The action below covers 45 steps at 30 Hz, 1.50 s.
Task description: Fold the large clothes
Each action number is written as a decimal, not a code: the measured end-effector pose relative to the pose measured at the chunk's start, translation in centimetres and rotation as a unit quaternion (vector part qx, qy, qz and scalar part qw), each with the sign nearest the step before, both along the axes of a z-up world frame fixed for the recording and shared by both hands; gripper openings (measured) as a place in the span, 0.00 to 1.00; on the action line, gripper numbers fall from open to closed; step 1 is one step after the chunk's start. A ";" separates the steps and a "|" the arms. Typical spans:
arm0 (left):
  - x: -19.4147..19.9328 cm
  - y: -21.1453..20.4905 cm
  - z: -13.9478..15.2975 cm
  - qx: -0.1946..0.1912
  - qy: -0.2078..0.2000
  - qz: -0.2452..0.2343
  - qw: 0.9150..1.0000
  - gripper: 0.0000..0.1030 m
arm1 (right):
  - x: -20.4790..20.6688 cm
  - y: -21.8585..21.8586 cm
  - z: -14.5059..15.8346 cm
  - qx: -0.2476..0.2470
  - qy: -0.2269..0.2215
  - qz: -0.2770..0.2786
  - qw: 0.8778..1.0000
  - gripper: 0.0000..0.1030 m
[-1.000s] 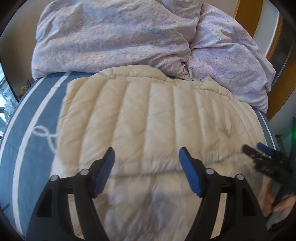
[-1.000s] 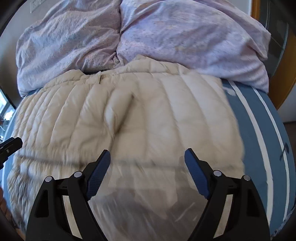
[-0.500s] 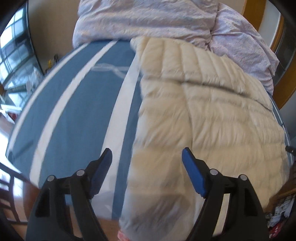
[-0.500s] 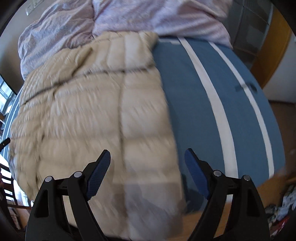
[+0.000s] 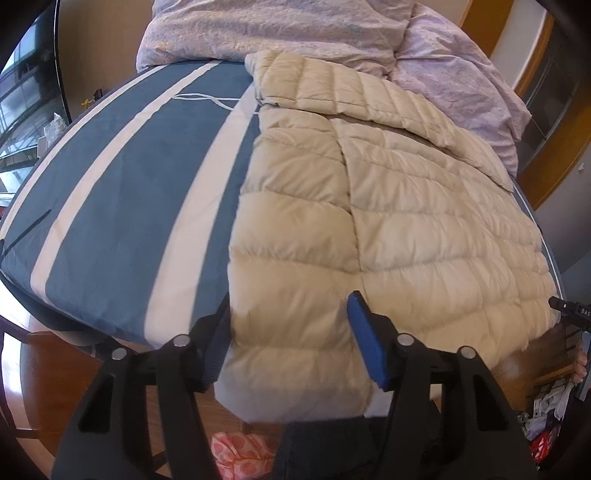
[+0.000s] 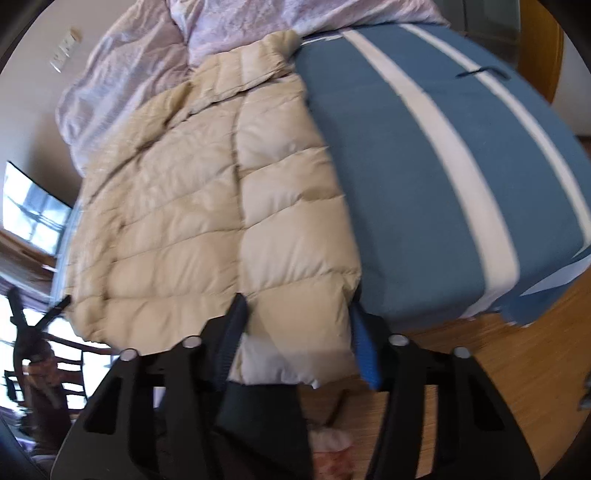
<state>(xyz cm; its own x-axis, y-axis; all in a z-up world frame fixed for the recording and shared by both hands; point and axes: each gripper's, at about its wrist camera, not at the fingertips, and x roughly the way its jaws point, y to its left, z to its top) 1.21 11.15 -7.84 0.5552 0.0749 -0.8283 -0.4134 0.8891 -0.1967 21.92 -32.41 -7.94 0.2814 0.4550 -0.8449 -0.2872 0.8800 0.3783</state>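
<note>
Left gripper: the left gripper [image 5: 290, 334] has its blue-padded jaws spread wide, straddling the near left hem corner of the down jacket [image 5: 369, 206] without pinching it.
Right gripper: the right gripper [image 6: 297, 332] is likewise spread, its jaws either side of the near right hem corner [image 6: 295, 325]; whether the pads touch the fabric I cannot tell, as this view is blurred.
What changed: a second ago both grippers looked down the middle of the jacket's body; since then they have swung apart, one to each side, and dropped to the hem that overhangs the bed's near edge.
What that means: I judge the next step to be closing on both corners and carrying the hem toward the collar, a first fold that is not yet started.
Jacket: it lies flat down the centre of the bed, collar toward the far edge, against the duvet.
Materials: beige, horizontally quilted, puffy and slightly glossy shell; likely springy and slippery in the jaws.
Bed cover [image 5: 122, 206]: smooth blue cloth with broad white stripes.
Duvet [image 5: 280, 33]: a crumpled lilac heap along the far edge.
Floor [image 6: 498, 369]: polished wood.
</note>
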 end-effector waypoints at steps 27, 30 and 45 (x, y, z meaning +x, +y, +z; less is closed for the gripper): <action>4.9 2.7 10.6 0.076 -0.103 0.035 0.991 0.06 | 6.4 4.4 10.5 0.038 -0.185 -0.049 0.981 0.08; 7.8 4.1 11.8 0.088 -0.107 0.046 0.989 0.06 | 9.0 6.1 11.7 0.032 -0.213 -0.060 0.975 0.08; 24.1 12.5 9.1 0.083 -0.073 0.101 0.989 0.07 | 24.8 14.7 10.3 -0.010 -0.265 -0.099 0.959 0.08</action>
<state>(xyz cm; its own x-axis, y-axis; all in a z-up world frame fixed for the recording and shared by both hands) 25.32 23.66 1.22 0.6278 0.3244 -0.7076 -0.5639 0.8162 -0.1261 46.69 -17.75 2.32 0.7528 0.3328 -0.5679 -0.2599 0.9430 0.2080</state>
